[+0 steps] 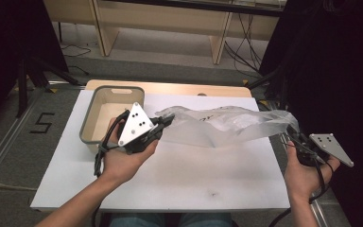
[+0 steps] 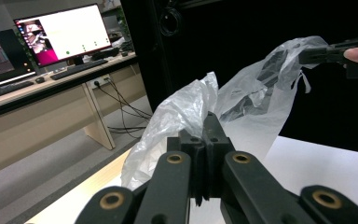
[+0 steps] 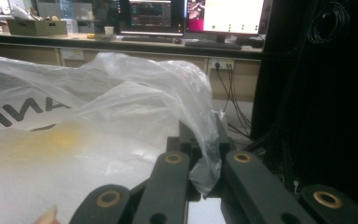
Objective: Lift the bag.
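Observation:
A clear plastic bag (image 1: pixel 222 124) with dark lettering hangs stretched above the white table (image 1: pixel 179 175), held at both ends. My left gripper (image 1: pixel 169 118) is shut on the bag's left end; in the left gripper view the jaws are pressed together with the bag (image 2: pixel 191 112) bunched just past them. My right gripper (image 1: pixel 294 135) is shut on the bag's right end beyond the table's right edge. In the right gripper view a fold of the bag (image 3: pixel 121 93) runs down between the closed jaws of my right gripper (image 3: pixel 204 140). The other gripper (image 2: pixel 335 51) shows far off, clamped on the bag.
A grey open bin (image 1: pixel 105 137) with a pale inside stands at the table's left rear, just behind my left hand (image 1: pixel 123 163). Desks with monitors (image 2: pixel 63 35) stand beyond the table. Dark curtains hang at both sides.

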